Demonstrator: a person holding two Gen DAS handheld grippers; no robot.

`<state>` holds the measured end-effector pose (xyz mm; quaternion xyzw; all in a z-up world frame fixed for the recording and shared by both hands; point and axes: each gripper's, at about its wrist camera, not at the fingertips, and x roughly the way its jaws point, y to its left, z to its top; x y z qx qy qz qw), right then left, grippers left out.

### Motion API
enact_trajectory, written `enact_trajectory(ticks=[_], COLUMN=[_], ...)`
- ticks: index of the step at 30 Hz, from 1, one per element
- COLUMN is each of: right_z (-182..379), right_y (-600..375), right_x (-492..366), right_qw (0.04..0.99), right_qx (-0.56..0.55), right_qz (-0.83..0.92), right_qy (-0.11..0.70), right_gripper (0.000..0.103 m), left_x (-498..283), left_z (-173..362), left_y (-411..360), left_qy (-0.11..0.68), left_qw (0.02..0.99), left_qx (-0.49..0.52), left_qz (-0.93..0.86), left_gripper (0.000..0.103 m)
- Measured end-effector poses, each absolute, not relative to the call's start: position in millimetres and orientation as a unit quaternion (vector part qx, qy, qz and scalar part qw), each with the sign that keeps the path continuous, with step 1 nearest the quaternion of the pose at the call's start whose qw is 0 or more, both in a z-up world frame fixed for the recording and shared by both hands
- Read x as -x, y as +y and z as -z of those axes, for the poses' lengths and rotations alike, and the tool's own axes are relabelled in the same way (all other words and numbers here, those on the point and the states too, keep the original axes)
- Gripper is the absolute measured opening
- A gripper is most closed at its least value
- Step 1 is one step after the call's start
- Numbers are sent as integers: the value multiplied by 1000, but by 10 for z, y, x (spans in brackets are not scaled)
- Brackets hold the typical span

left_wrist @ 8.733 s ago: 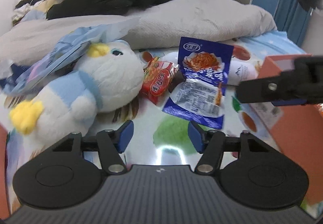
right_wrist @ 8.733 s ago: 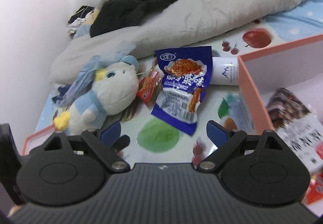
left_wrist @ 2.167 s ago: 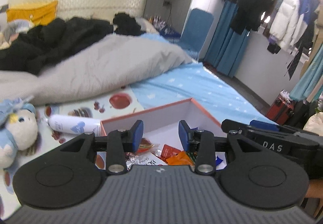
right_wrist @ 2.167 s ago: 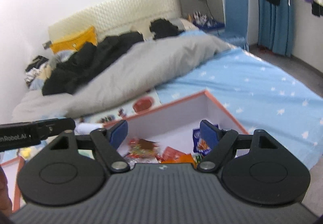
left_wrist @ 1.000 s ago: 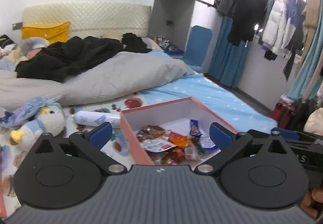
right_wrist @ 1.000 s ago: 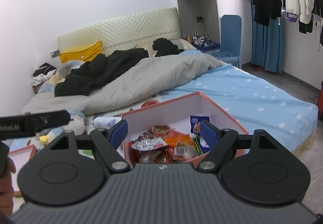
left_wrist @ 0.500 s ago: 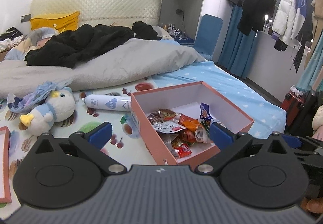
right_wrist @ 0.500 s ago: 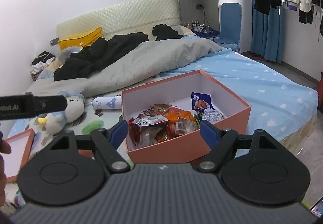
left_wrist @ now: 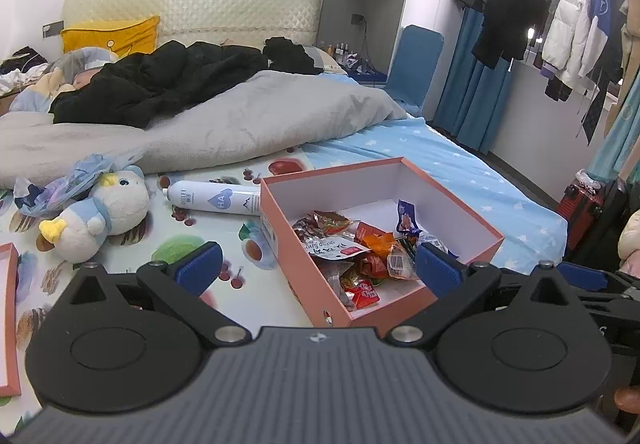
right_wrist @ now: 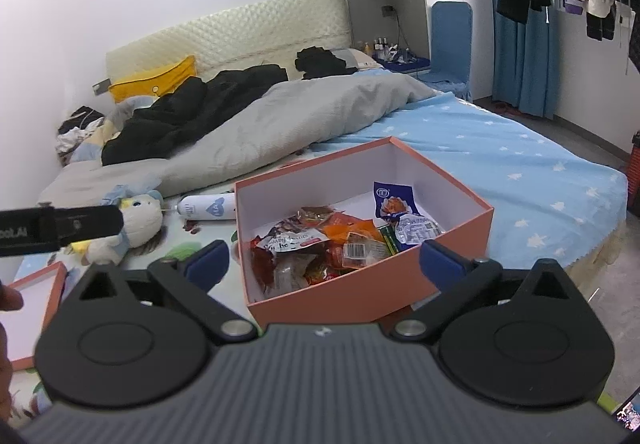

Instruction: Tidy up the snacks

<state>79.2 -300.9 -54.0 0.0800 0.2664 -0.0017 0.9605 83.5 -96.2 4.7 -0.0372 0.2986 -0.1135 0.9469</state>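
An open orange box (left_wrist: 452, 198) with white inside stands on the fruit-print mat on the bed; it also shows in the right wrist view (right_wrist: 444, 174). Several snack packets (left_wrist: 352, 248) lie piled in it, also seen in the right wrist view (right_wrist: 340, 236), with a blue packet (right_wrist: 394, 202) leaning at the back. My left gripper (left_wrist: 318, 264) is open and empty, held back above the box's near corner. My right gripper (right_wrist: 324, 260) is open and empty, held above the box's front wall.
A white spray can (left_wrist: 212, 198) lies left of the box. A plush penguin (left_wrist: 100, 214) lies further left. The orange box lid (right_wrist: 28, 304) lies at the mat's left edge. A grey duvet (left_wrist: 224, 124) and black clothes (left_wrist: 160, 80) cover the bed behind.
Both grippers have pulled back and up from the box, so more of the bed shows. The left jaws stay wide open after being narrow two seconds ago. The loose snacks are now in the box.
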Motion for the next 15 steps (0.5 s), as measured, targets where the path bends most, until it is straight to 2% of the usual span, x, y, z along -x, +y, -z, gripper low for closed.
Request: enact_trajectory(ticks=[15], right_z=[540], right_y=[-3010], right_x=[-779], right_qw=[961], right_qx=[-83], right_qz=[8], right_qy=[265], right_gripper=[103], left_x=[-816], left_z=[-40], left_y=[-952], left_qy=[299], left_qw=[947], left_qx=[44], left_qz=[105], left_gripper=[103])
